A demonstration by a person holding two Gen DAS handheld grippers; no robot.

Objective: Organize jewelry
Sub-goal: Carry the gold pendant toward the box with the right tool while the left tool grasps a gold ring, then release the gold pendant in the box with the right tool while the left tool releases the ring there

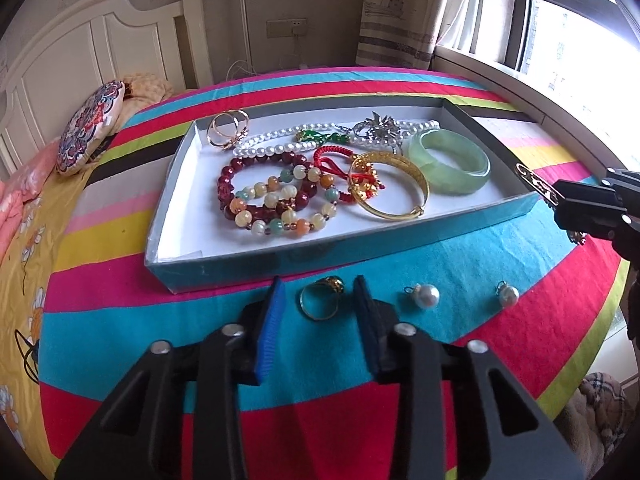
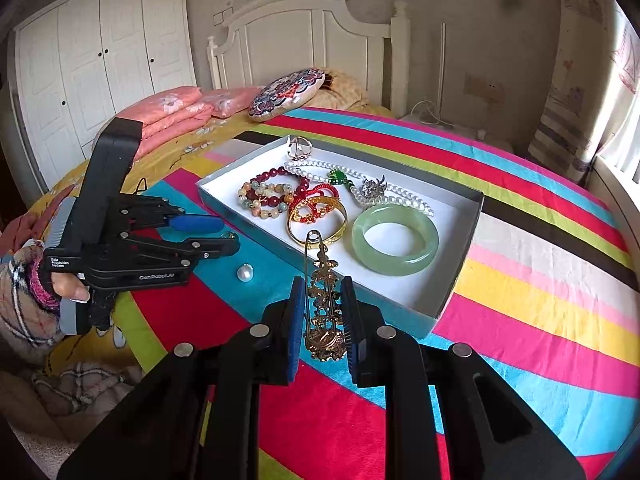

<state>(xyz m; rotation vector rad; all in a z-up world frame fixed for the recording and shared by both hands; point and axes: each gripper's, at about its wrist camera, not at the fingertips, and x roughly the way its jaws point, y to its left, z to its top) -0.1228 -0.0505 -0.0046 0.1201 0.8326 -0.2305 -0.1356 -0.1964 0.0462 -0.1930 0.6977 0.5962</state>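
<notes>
Left claw [image 1: 320,300] spread wide over the striped bedspread [image 1: 120,320], gripping nothing, its fingers flanking a gold ring [image 1: 320,300] lying flat just in front of the blue-walled tray [image 1: 280,256]; contact with the ring not discernible. To the right on the same cloth, two loose pearl pendants [image 1: 426,295], near each other, clear of the tray. Inside the tray, from left: gold rings [image 1: 228,130], a pearl necklace [image 1: 276,142], dark red and multicoloured bead bracelets [image 1: 264,196] overlapping, a red cord piece [image 1: 332,164], a gold bangle [image 1: 394,188], a green jade bangle [image 1: 450,160]. Further right, right claw [image 2: 322,312] clenched on a gold pin brooch [image 2: 322,300], held upright between the pads, its looped top reaching over the tray's near wall beside the gold bangle.
</notes>
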